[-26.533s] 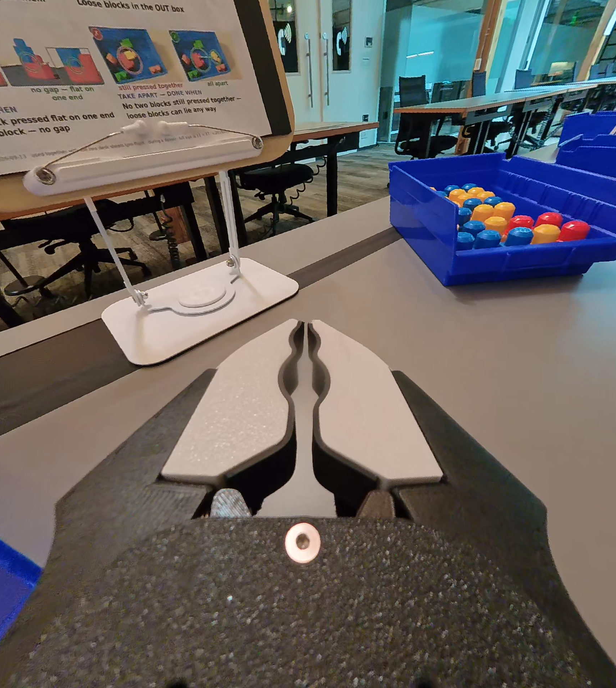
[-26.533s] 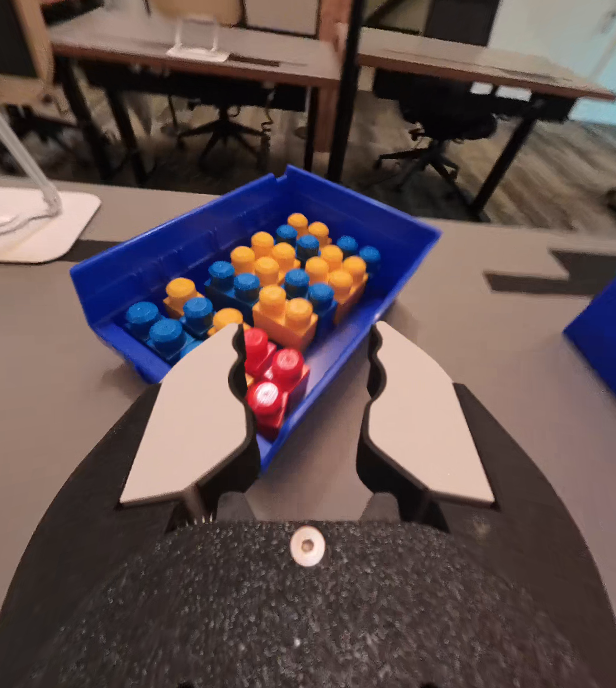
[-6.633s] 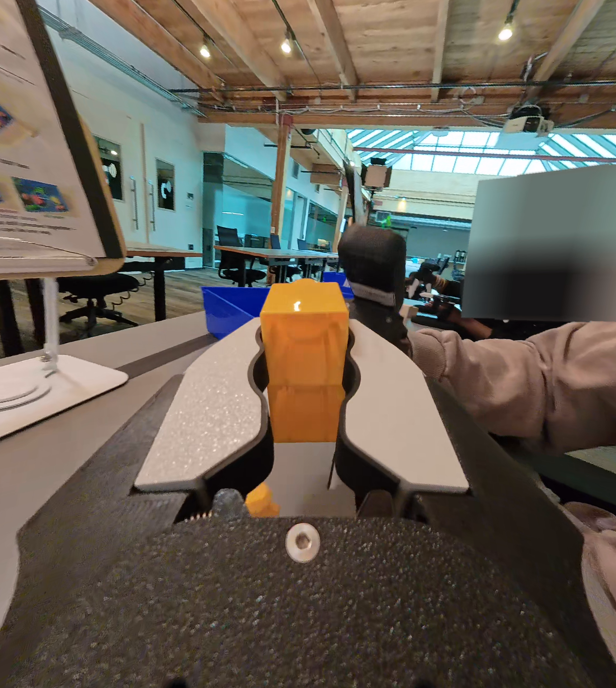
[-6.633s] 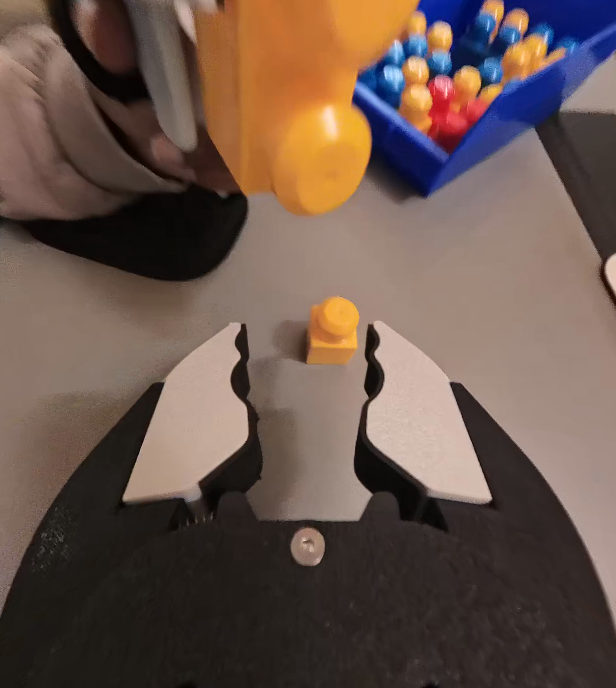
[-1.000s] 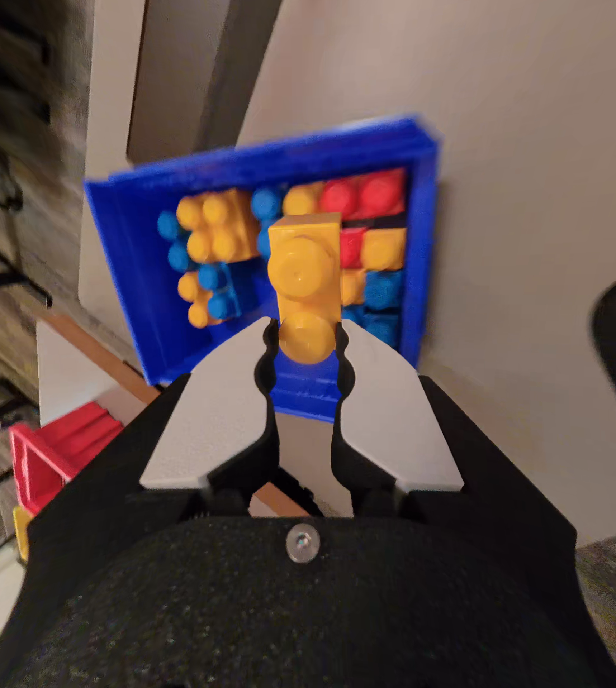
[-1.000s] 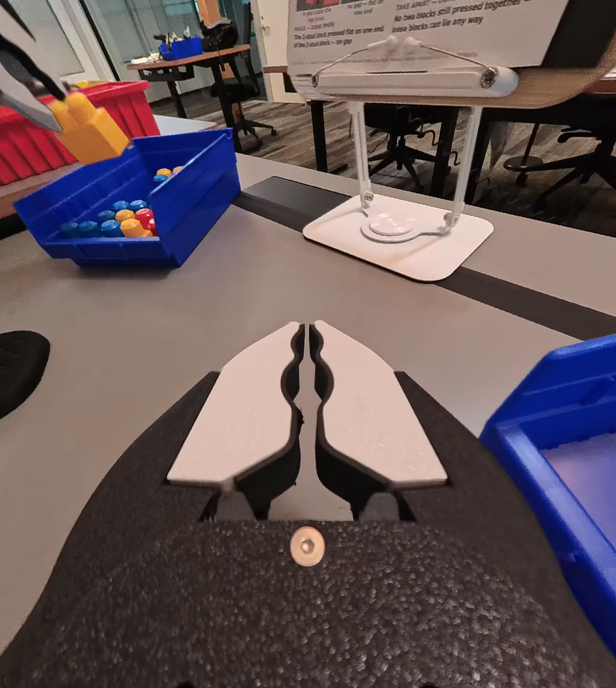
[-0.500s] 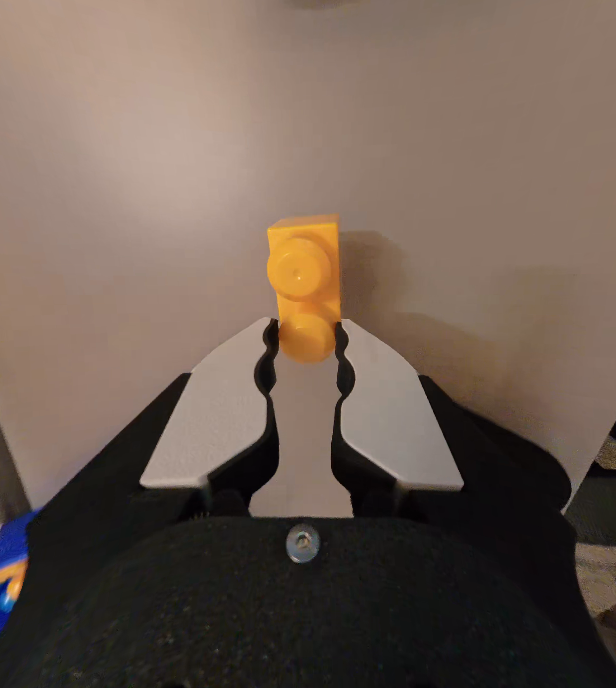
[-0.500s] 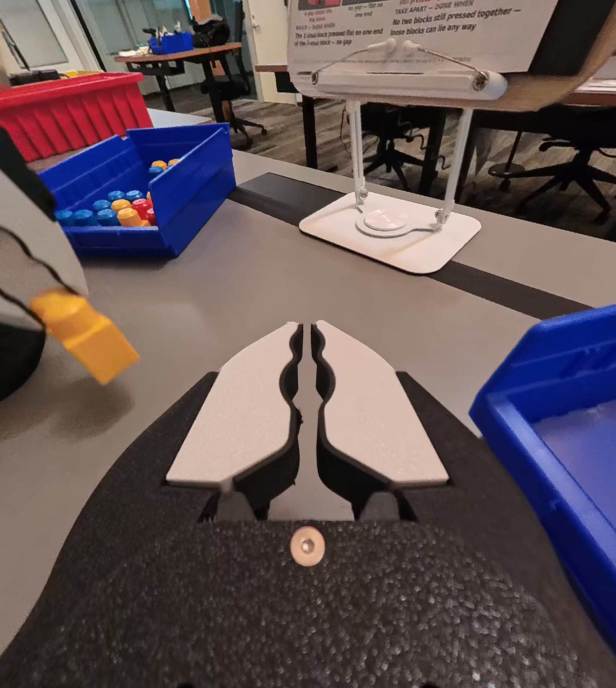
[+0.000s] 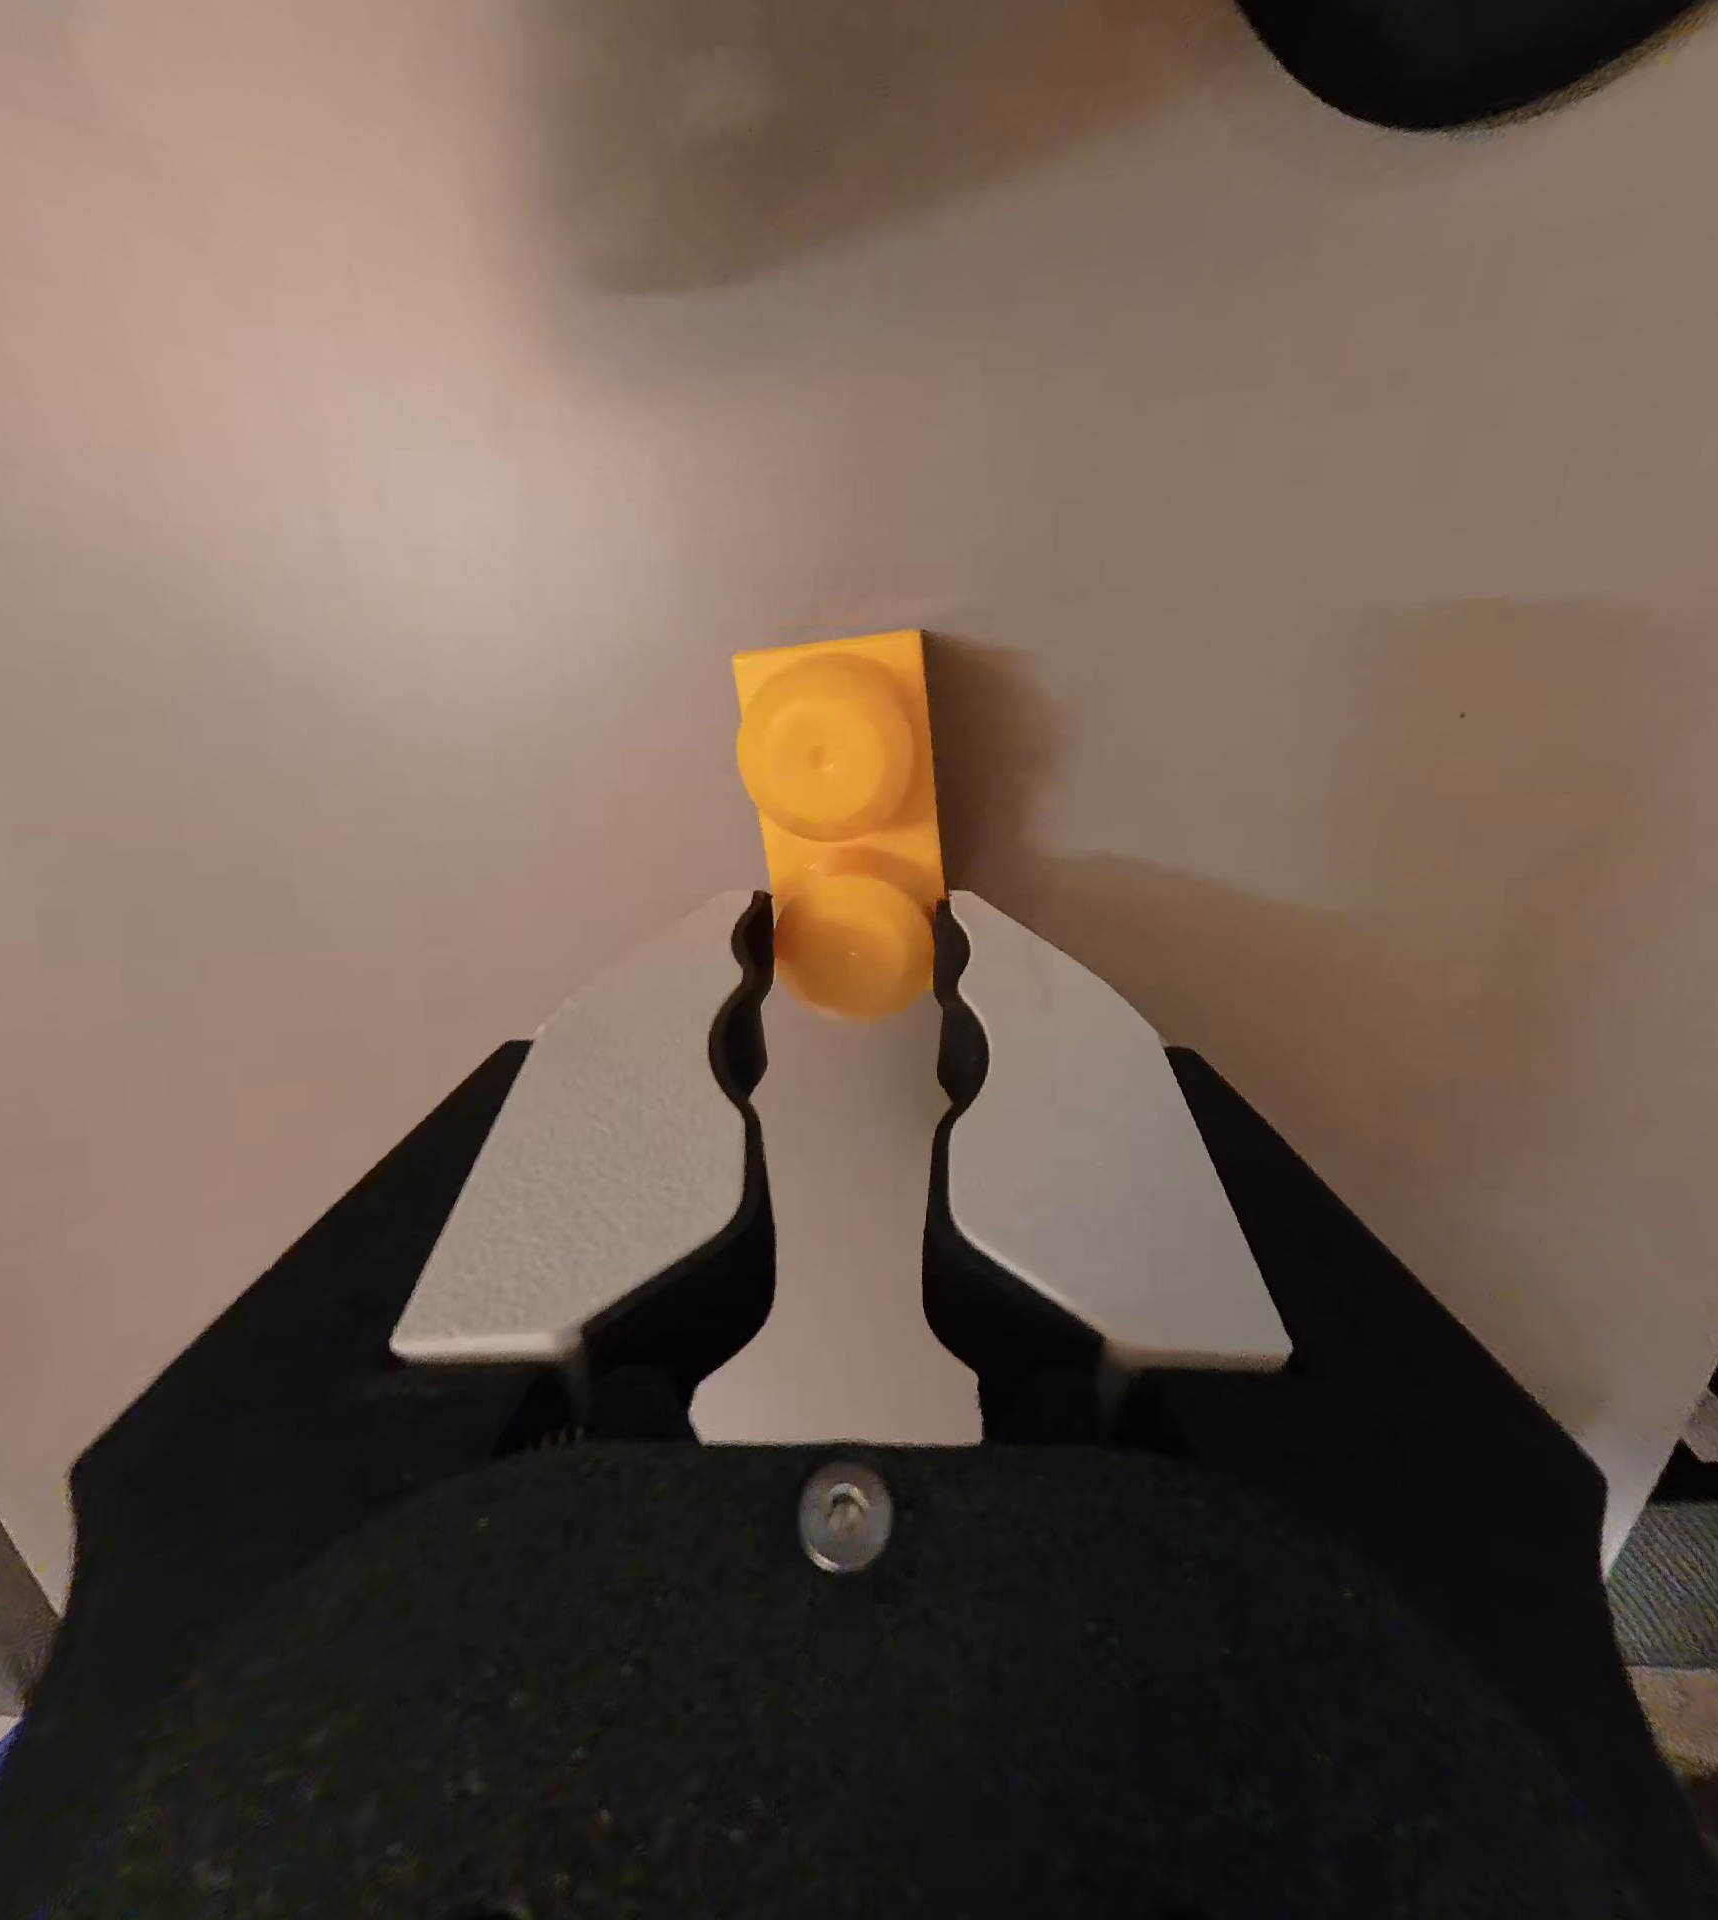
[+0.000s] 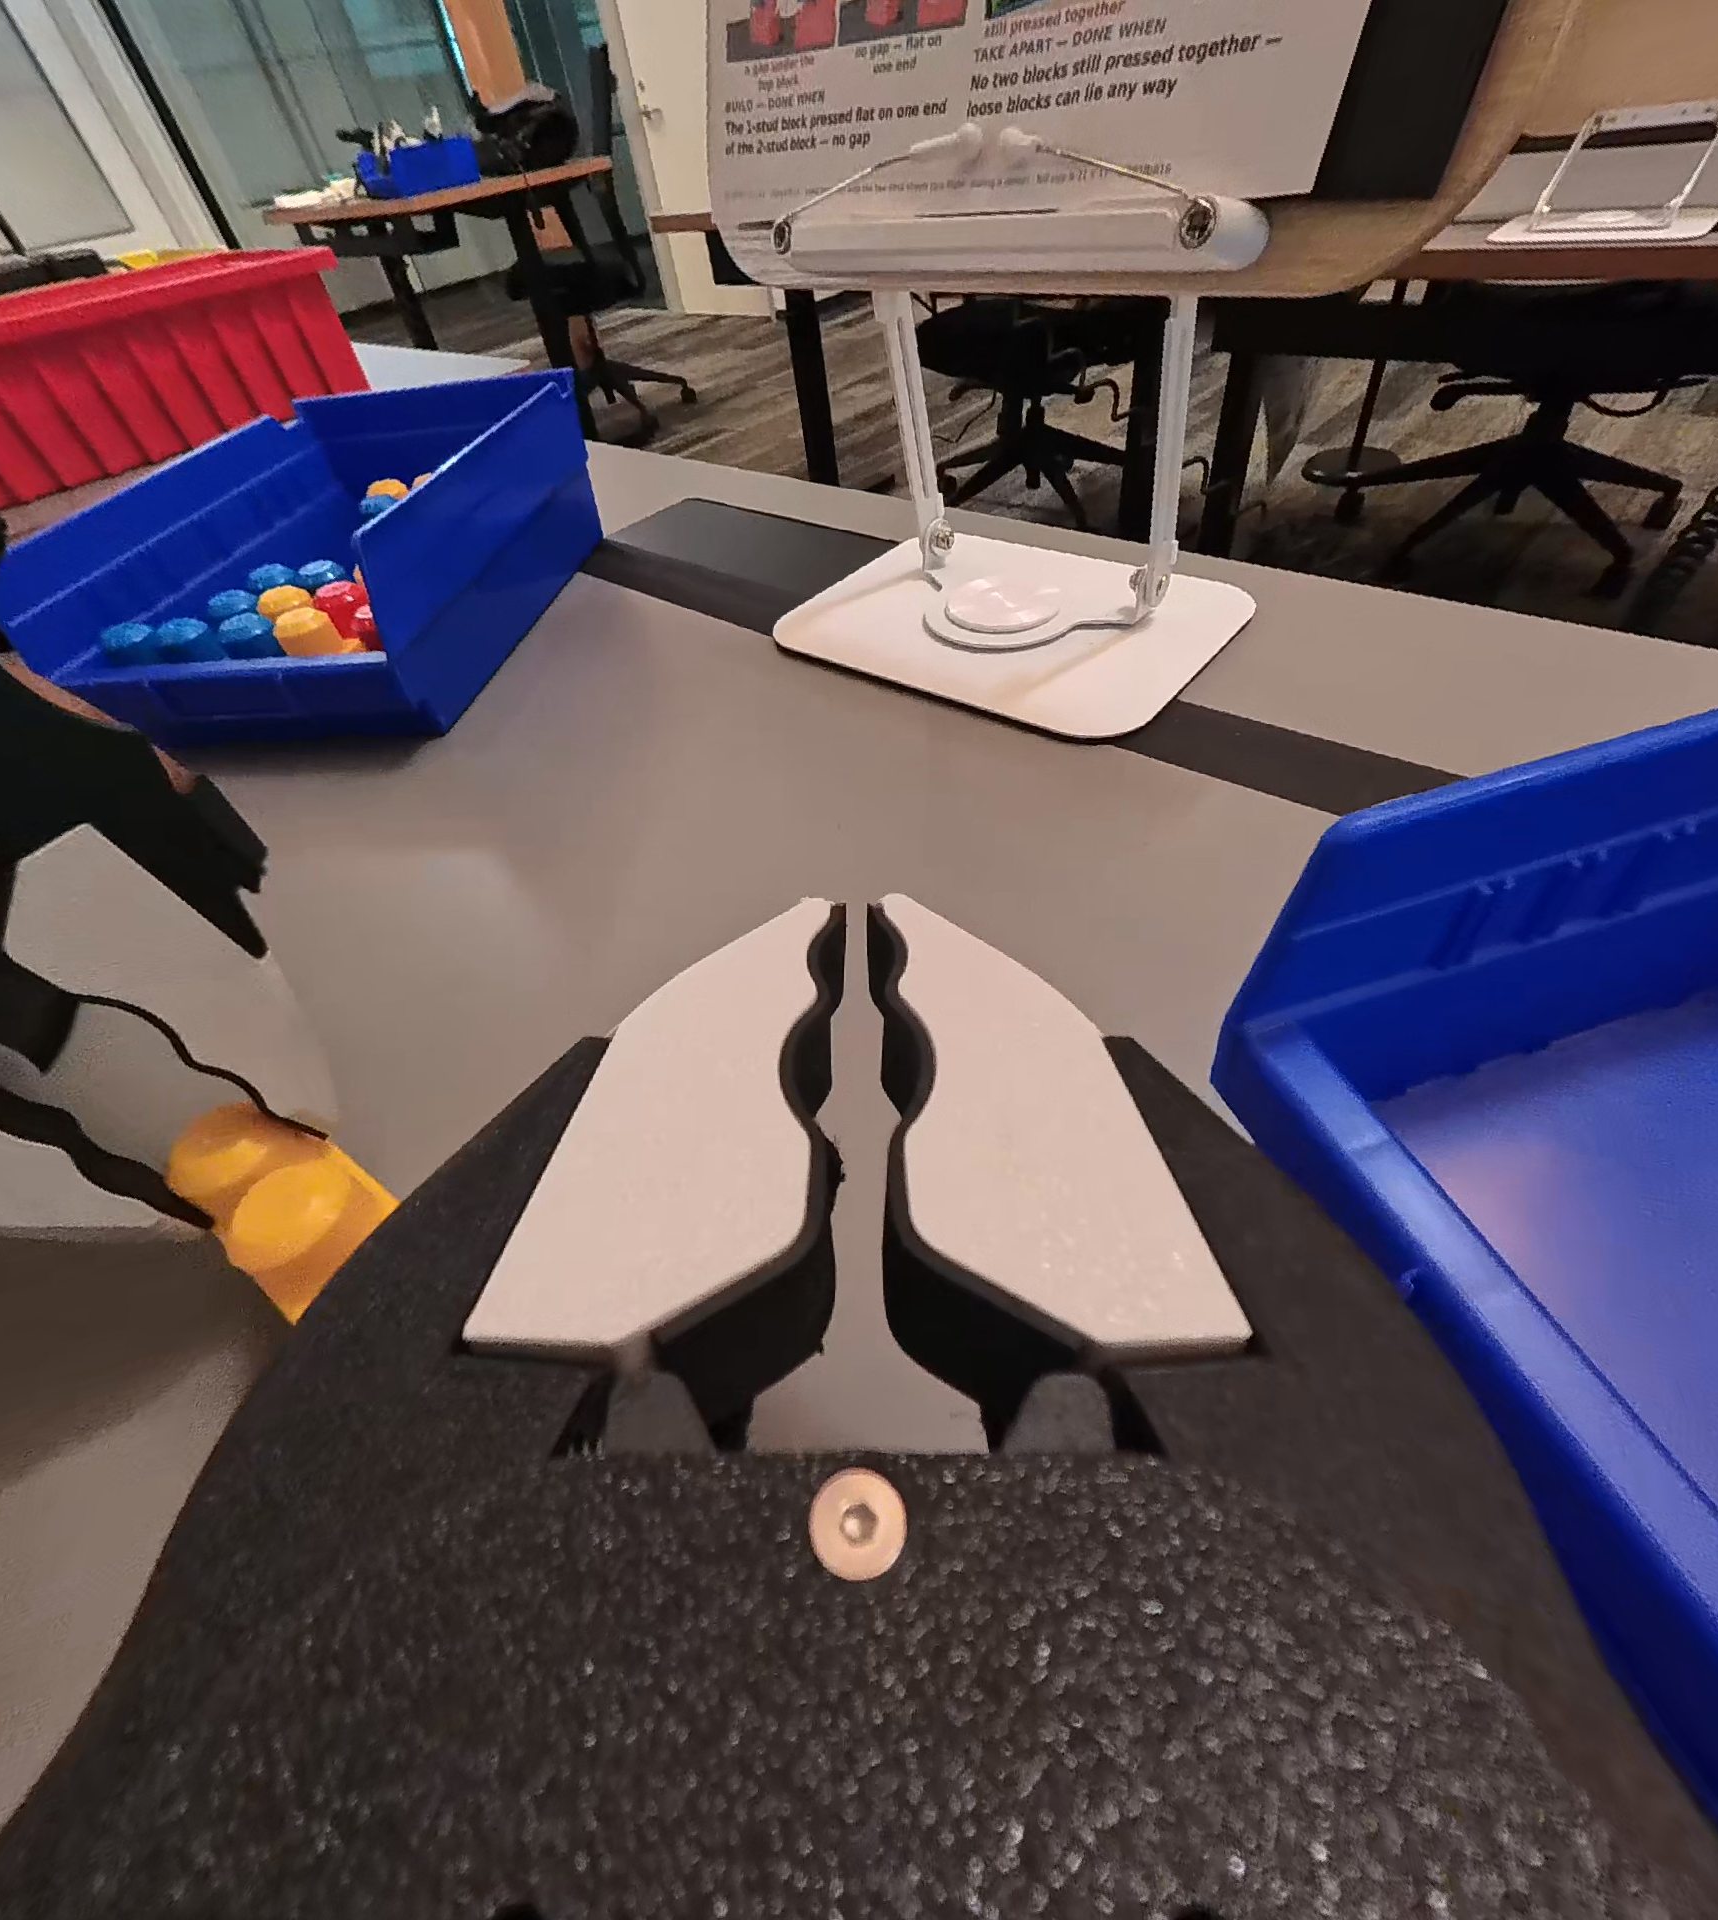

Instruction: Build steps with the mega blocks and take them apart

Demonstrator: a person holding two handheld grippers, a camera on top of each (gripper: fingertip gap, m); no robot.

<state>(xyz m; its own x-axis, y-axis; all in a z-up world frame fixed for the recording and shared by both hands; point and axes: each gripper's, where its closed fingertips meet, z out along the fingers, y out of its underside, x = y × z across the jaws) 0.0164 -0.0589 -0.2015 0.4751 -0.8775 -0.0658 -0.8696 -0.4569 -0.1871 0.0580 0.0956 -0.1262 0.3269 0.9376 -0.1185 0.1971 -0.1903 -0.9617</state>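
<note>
- Left gripper (image 9: 842, 914) closed on yellow block (image 9: 839, 774), tips pinching near stud from both sides; 2nd stud pointing out past fingertips (image 9: 720, 925).
- Block 2-stud type, studs facing cam in left wrist view; far end close to grey worktop (image 9: 315, 520), contact w/ surface not clear.
- Shadow of block cast on worktop to its right.
- Black rounded shape (image 9: 1520, 52) at top right corner of left wrist view, partly cut off; can't ID.
- Right gripper (image 10: 857, 914) closed on nothing, fingers nearly touching, thin slit only; hovering low over worktop (image 10: 730, 790).
- In right wrist view, left gripper (image 10: 242, 1164) seen at left edge w/ same yellow block (image 10: 283, 1205), just beside right gripper's black body.
- Blue bin w/ blocks (image 10: 481, 582) at far left of worktop: blue, yellow, red studs visible inside; well apart from both grippers.
- Empty-looking blue bin (image 10: 1354, 935) close on right side, near right gripper; interior only partly in view.
- Red bin (image 10: 107, 353) behind blue bin w/ blocks, on separate surface by the look of it.
- White stand (image 10: 1021, 634) on far side of worktop, on black strip (image 10: 1302, 748), holding printed instruction sheet (image 10: 1021, 94).
- Office chairs + desks in bkgd beyond worktop.
</note>
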